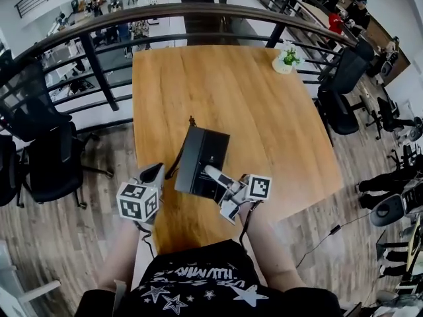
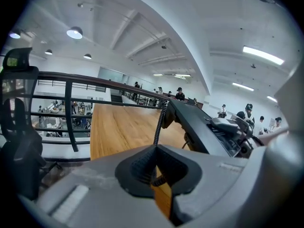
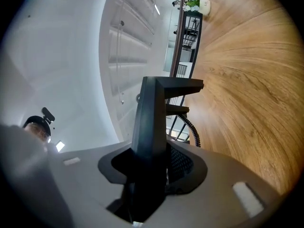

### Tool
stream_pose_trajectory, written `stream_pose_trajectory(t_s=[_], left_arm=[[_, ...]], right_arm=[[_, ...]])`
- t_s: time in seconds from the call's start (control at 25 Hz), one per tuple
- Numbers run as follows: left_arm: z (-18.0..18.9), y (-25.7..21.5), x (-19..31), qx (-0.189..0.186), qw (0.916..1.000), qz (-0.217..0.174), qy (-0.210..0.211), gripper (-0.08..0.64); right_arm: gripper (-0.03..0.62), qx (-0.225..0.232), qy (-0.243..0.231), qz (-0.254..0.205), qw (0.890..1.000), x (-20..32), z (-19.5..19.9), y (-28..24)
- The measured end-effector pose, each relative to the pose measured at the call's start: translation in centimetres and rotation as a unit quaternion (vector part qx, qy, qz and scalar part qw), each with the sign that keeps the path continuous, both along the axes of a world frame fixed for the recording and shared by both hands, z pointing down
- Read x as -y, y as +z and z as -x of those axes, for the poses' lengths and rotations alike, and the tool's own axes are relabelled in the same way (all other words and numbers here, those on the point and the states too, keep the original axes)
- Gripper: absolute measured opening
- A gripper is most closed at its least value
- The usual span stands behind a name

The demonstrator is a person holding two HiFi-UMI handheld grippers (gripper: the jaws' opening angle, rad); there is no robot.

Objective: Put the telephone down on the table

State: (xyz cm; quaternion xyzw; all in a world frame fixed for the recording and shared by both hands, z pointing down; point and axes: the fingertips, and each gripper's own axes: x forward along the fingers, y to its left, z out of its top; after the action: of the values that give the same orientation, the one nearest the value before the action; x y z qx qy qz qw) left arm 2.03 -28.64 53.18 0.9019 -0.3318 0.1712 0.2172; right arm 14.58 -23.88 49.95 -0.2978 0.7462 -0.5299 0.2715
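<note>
1. The table (image 1: 264, 111) is a broad wooden top. It is bare except for a small potted plant (image 1: 287, 61) at the far right corner, so there is ample flat room for a set-down.
2. The telephone (image 1: 201, 160) is a black, boxy desk set. It is tilted and appears held clear of the wood over the near part of the table. It looks like a stiff plastic shell of moderate weight. Its smooth faces could slide in a pinch, so a firm edge is the sensible place to hold it.
3. The coiled cord (image 1: 177, 165) runs off the telephone's left side. It looks springy and limp, and likely to tug or snag, so it should be kept slack.
4. The right gripper (image 1: 213, 175) has its fingers (image 3: 184, 163) clamped on the telephone's near edge and carries the weight alone.
5. The left gripper (image 1: 153, 175) is just left of the telephone. Its fingers (image 2: 140, 167) are pressed together on the coiled cord.
</note>
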Motion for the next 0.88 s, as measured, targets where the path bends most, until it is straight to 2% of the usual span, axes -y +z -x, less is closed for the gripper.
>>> stream_pose_trajectory(t_s=[0.24, 0.48, 0.88], left_arm=[[0.0, -0.2, 2.4, 0.008, 0.9987, -0.003, -0.049, 0.002], [0.8, -0.4, 5.4, 0.018, 0.9936, -0.006, -0.112, 0.002], [0.6, 1.2, 8.6, 0.044, 0.9882, 0.003, -0.147, 0.002]], right_arm=[[0.161, -0.006, -0.06, 0.006, 0.998, 4.0, -0.6, 0.6], [0.161, -0.003, -0.111, 0.013, 0.994, 8.5, -1.1, 1.8], [0.161, -0.028, -0.162, 0.013, 0.986, 14.9, -1.9, 3.9]])
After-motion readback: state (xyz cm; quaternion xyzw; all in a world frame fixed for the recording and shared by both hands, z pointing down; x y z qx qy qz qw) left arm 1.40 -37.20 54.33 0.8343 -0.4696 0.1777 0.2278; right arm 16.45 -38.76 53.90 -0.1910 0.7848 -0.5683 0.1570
